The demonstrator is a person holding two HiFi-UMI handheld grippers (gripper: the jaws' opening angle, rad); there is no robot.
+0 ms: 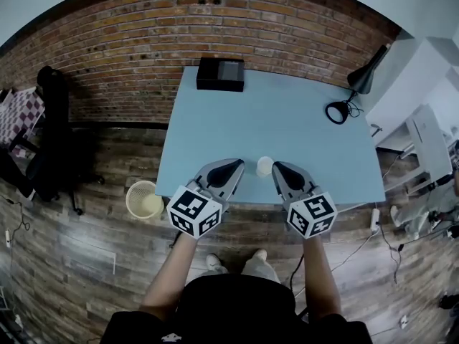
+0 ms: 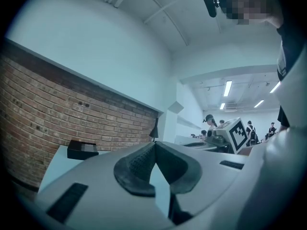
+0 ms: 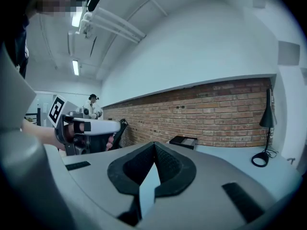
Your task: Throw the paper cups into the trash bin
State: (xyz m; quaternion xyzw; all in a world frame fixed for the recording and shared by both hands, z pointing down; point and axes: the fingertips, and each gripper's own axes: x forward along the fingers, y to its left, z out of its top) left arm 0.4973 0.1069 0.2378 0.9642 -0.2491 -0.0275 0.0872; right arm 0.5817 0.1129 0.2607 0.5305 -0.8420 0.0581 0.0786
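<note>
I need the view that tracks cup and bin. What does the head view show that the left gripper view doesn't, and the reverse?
Head view only: the paper cup on the table, the trash bin on the floor. Left gripper view only: ceiling lights. Both: left gripper, right gripper, table, black box, desk lamp, brick wall.

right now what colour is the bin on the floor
The trash bin is pale yellow, clearest in the head view.

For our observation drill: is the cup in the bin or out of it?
Out. The cup sits on the table near its front edge; the bin stands on the floor beside the table.
</note>
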